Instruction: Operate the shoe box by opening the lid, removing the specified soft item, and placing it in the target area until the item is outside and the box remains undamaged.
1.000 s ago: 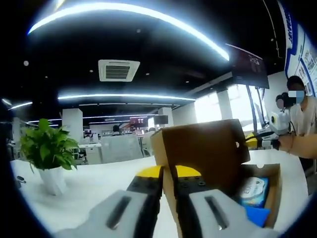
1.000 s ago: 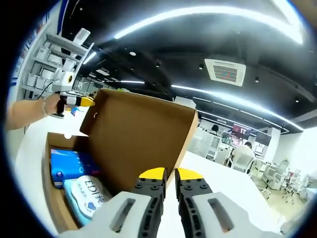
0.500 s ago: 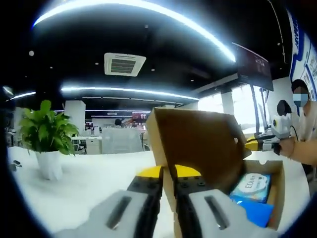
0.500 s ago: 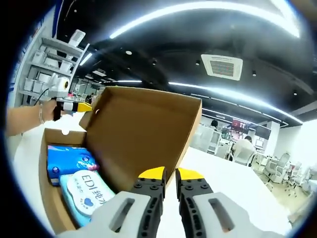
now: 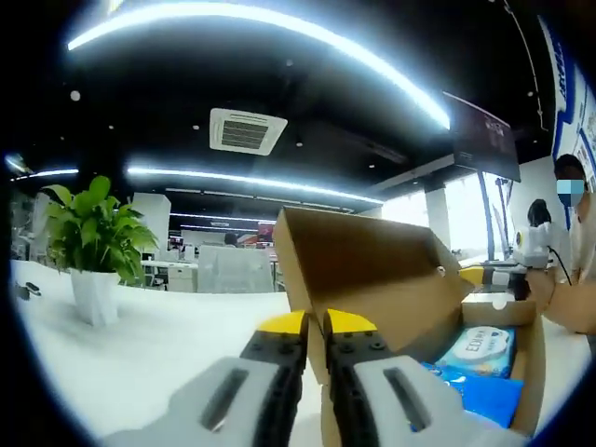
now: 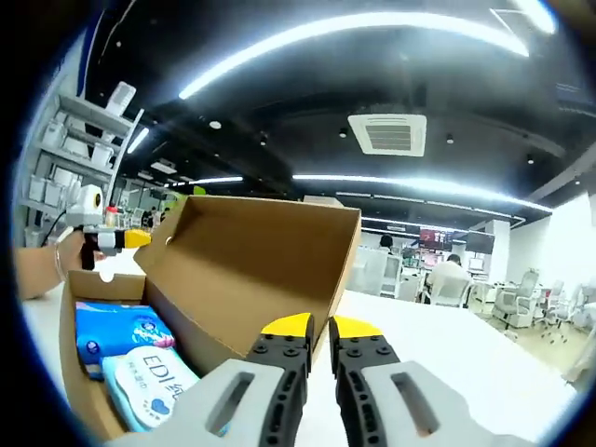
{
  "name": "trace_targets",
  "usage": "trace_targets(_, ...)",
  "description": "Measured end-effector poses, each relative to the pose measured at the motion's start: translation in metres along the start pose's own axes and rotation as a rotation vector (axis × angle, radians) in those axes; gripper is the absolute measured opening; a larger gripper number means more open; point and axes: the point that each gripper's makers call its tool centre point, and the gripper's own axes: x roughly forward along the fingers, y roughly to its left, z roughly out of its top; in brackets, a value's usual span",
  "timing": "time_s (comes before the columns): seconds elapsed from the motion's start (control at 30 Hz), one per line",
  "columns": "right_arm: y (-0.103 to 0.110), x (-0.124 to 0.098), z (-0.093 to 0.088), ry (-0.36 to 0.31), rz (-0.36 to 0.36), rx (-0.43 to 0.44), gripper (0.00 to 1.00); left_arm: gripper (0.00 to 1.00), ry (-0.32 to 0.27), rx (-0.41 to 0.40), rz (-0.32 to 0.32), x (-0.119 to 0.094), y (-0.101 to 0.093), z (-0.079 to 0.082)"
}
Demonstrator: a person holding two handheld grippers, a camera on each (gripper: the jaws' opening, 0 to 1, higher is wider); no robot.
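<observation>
The left gripper (image 5: 315, 323) has its yellow-tipped fingers (image 5: 282, 324) drawn together on the free edge of the brown cardboard lid (image 5: 368, 270), which stands raised and leans back over the open shoe box (image 5: 533, 368); the thin edge of the lid sits in the narrow slit between the two fingers. In the right gripper view the right gripper (image 6: 314, 327) has its fingers (image 6: 287, 326) nearly closed in the same way against the lid (image 6: 251, 261), though whether they actually pinch the cardboard cannot be told from here. The shoe box (image 6: 67, 321) rests on a white surface (image 6: 447, 358), and inside it lie two soft packs side by side: a white and light-blue pack with printed letters (image 6: 149, 386) nearer the right gripper and a darker blue pack (image 6: 116, 331) beyond it. The same packs show in the left gripper view, the lettered pack (image 5: 482, 349) and the blue one (image 5: 475, 396). The opposite gripper shows at the far end of the box in each view (image 6: 93, 233). A potted green plant (image 5: 93, 244) in a white pot stands well apart from the box, toward the far edge of the surface (image 5: 140, 354)
</observation>
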Motion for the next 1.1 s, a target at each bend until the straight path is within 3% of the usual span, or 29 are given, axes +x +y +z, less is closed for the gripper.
trace_targets(0.1,0.002,-0.003,0.001,-0.055,0.001,0.032,0.06,0.07,-0.006,-0.01,-0.007,-0.003,-0.002,-0.002)
trace_targets(0.27,0.006,-0.008,-0.007,-0.034,0.029,0.038,0.08,0.07,-0.012,-0.042,-0.01,-0.003,-0.002,-0.002)
trace_targets(0.53,0.011,-0.008,-0.024,0.036,0.029,0.006,0.07,0.07,0.007,0.013,-0.005,-0.007,-0.005,-0.007)
trace_targets(0.7,0.011,-0.01,-0.027,0.044,0.035,0.053,0.07,0.07,0.021,0.004,-0.011,-0.01,-0.005,-0.01)
trace_targets(1.1,0.005,-0.01,-0.026,0.049,0.019,0.045,0.07,0.08,0.06,0.014,-0.001,-0.01,-0.005,-0.019)
